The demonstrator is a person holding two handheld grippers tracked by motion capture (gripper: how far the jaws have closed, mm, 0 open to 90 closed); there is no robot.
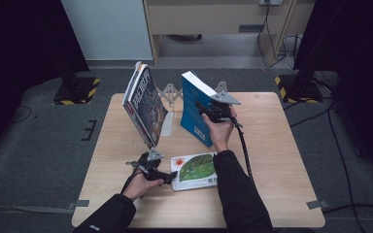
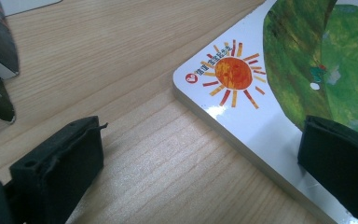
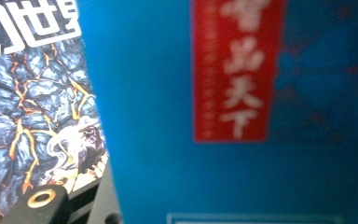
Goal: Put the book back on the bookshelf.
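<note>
A thick blue book (image 1: 194, 109) stands tilted on its lower edge at mid-table, with my right gripper (image 1: 205, 110) shut on its near side. The right gripper view has its blue cover (image 3: 168, 116) with a red label close up and blurred. To the left, dark lava-patterned books (image 1: 145, 104) lean against a metal rack (image 1: 171, 92); one dark cover (image 3: 32, 116) sits beside the blue one. A white picture book (image 1: 196, 170) with a sun and a green leaf lies flat near the front. My left gripper (image 1: 167, 175) rests open at its left corner, one jaw over the picture book (image 2: 279, 116), the other on the wood.
The wooden table (image 1: 272, 145) has bare room on its right half and front left. Black stands with yellow-black striped bases (image 1: 77, 92) (image 1: 296, 87) flank the far corners on the floor. The right gripper's cable (image 1: 245, 150) trails back along the forearm.
</note>
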